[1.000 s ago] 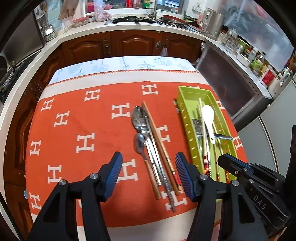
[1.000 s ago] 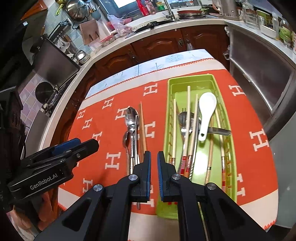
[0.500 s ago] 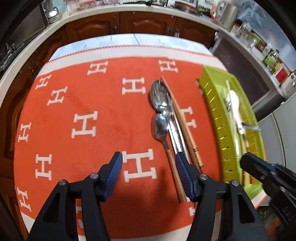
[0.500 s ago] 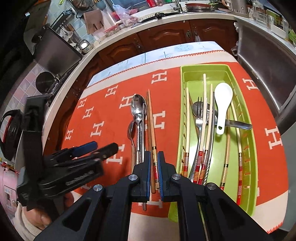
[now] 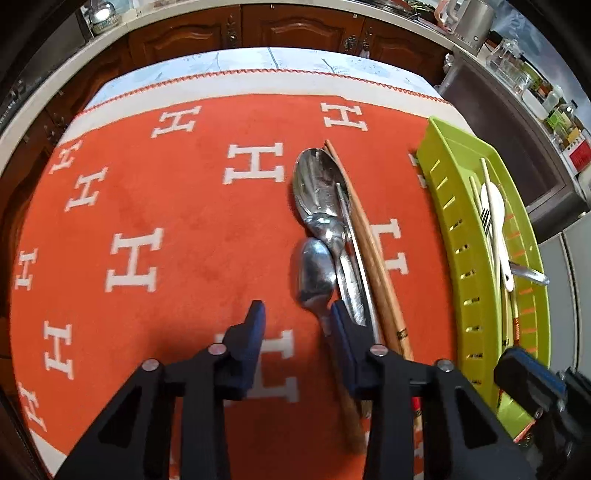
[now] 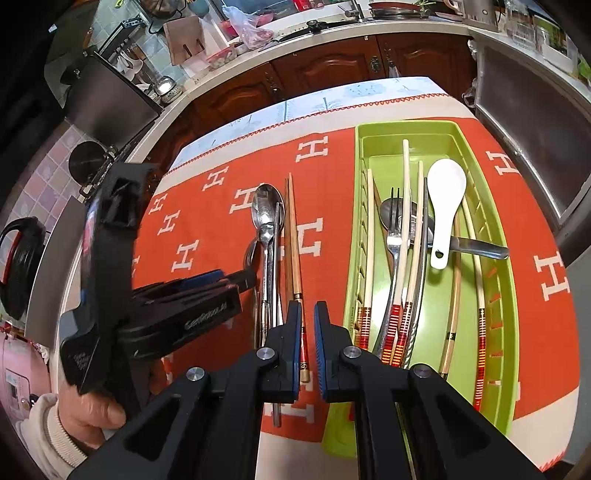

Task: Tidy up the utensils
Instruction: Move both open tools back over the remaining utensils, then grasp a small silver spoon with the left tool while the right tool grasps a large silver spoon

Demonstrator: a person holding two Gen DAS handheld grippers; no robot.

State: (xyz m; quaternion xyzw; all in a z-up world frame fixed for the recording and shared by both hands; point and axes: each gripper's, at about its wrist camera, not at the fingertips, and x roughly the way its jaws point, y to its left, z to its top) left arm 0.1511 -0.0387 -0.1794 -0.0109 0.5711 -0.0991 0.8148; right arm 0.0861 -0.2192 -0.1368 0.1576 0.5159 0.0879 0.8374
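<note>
Big orange cloth with white H's covers the tabletop, kitchen cabinets behind it. On the cloth's right side sits a green tray already holding chopsticks, a fork, a metal spoon and a white spoon. Just left of the tray is a loose bunch on the cloth: large spoon, small spoon, a thin metal piece and wooden chopsticks, all lying side by side and touching. The left hand-held gripper is low over the bunch's handle end, jaws closing, the small spoon's neck just inside its right finger, pads not pressing it yet. The right hand-held gripper hangs near the chopstick ends, fingers pressed nearly together with nothing between them.
</note>
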